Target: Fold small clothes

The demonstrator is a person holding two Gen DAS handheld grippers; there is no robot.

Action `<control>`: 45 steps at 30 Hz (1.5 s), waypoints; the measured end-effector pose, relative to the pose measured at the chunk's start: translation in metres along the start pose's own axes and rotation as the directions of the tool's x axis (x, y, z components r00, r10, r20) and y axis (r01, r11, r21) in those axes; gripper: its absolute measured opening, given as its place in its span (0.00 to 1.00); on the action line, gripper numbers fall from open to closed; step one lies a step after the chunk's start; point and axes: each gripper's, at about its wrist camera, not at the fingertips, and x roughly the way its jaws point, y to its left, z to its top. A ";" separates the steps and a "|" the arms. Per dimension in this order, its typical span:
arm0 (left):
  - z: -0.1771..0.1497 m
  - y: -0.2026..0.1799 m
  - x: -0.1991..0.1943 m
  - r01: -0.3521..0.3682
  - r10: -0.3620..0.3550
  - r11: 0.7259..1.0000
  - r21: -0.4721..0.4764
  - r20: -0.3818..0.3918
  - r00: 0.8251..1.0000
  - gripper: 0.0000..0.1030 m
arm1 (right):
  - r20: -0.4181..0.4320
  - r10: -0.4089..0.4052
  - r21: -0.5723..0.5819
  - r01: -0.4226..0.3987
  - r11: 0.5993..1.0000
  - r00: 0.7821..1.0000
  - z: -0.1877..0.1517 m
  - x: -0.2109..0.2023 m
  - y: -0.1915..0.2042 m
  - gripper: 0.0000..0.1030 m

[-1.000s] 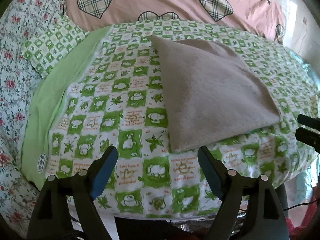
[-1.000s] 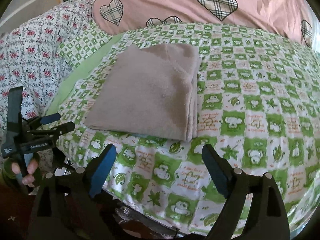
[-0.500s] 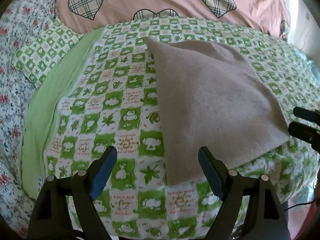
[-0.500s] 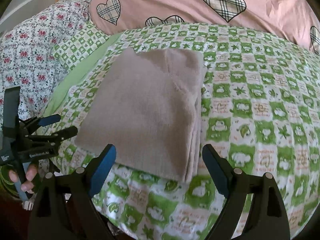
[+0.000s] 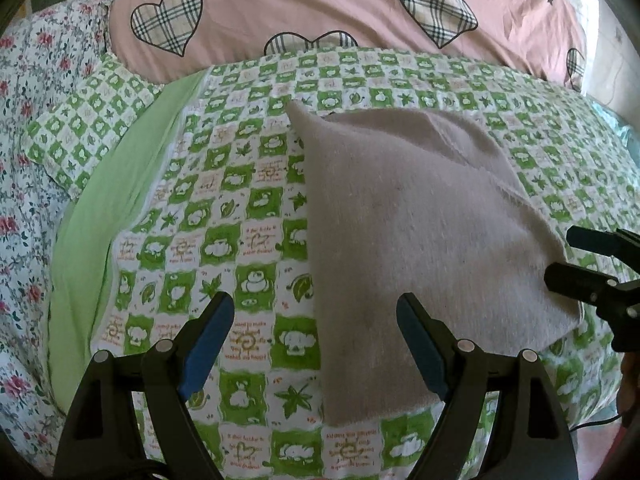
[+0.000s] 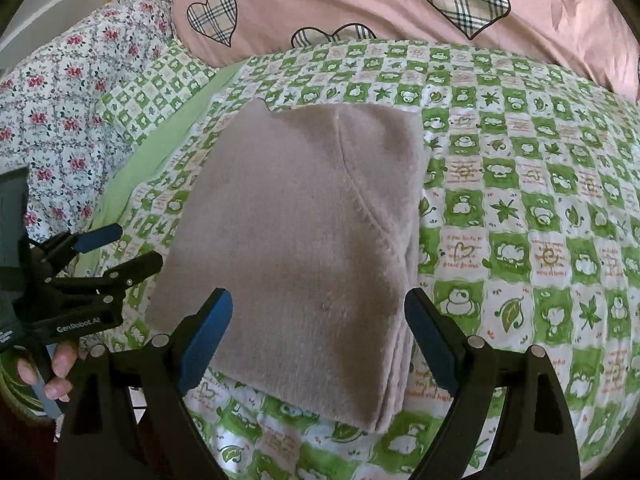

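A grey-brown garment (image 5: pixel 416 240), folded into a flat rectangle, lies on a green-and-white checked sheet (image 5: pixel 248 216). It also shows in the right wrist view (image 6: pixel 296 240), with stacked layers along its right edge. My left gripper (image 5: pixel 314 344) is open and empty above the garment's near left corner. My right gripper (image 6: pixel 318 340) is open and empty above the garment's near edge. Each gripper appears in the other's view, the right one (image 5: pixel 576 264) at the garment's right corner and the left one (image 6: pixel 120 248) at its left edge.
A pink pillow with plaid hearts (image 5: pixel 320 12) lies behind the sheet. A floral cover (image 5: pixel 28 140) lies at the left. A plain green strip (image 5: pixel 116 208) borders the sheet's left side. The bed's front edge is just below both grippers.
Both grippers have moved forward over the bed toward the garment, which looms larger in both views. Both stay open. The garment has not moved.
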 end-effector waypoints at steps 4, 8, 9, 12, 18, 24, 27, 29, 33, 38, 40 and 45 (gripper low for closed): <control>0.004 0.000 0.004 0.001 -0.001 1.000 -0.001 -0.005 1.000 0.81 | -0.018 0.000 -0.008 0.000 1.000 1.000 0.006 0.006 -0.001 0.86; 0.006 -0.001 0.007 0.000 0.000 1.000 0.005 -0.010 1.000 0.81 | -0.025 0.002 -0.003 -0.002 1.000 1.000 0.010 0.010 -0.002 0.86; 0.007 -0.002 0.007 0.000 0.000 1.000 0.007 -0.011 1.000 0.81 | -0.025 0.002 -0.002 -0.002 1.000 1.000 0.011 0.011 -0.002 0.86; 0.009 -0.002 0.010 0.001 -0.001 1.000 0.015 -0.017 1.000 0.82 | -0.033 0.005 0.000 -0.005 1.000 0.999 0.015 0.013 -0.005 0.86; 0.011 -0.003 0.014 0.003 -0.003 1.000 0.020 -0.023 1.000 0.82 | -0.038 0.016 0.005 -0.016 1.000 0.999 0.020 0.016 -0.007 0.86; 0.014 -0.001 0.015 0.015 -0.014 1.000 0.015 -0.023 1.000 0.82 | -0.037 0.015 0.008 -0.015 1.000 0.999 0.020 0.016 -0.006 0.86; 0.015 -0.001 0.015 0.018 -0.018 1.000 0.013 -0.020 1.000 0.82 | -0.036 0.016 0.008 -0.015 1.000 0.999 0.020 0.016 -0.006 0.86; 0.016 -0.001 0.015 0.019 -0.018 1.000 0.012 -0.018 1.000 0.82 | -0.036 0.016 0.008 -0.015 1.000 0.999 0.021 0.016 -0.005 0.86; 0.016 -0.002 0.013 0.019 -0.019 1.000 0.010 -0.014 1.000 0.82 | -0.033 0.018 0.006 -0.018 1.000 0.999 0.022 0.016 -0.004 0.86; 0.016 -0.002 0.013 0.020 -0.020 1.000 0.010 -0.013 1.000 0.82 | -0.033 0.019 0.007 -0.019 1.000 0.999 0.022 0.015 -0.004 0.86; 0.016 -0.002 0.012 0.020 -0.020 1.000 0.010 -0.011 1.000 0.82 | -0.033 0.019 0.005 -0.019 1.000 0.999 0.022 0.015 -0.004 0.86; 0.015 -0.002 0.010 0.020 -0.020 1.000 0.009 -0.010 1.000 0.82 | -0.030 0.019 0.004 -0.019 1.000 0.999 0.021 0.013 -0.002 0.86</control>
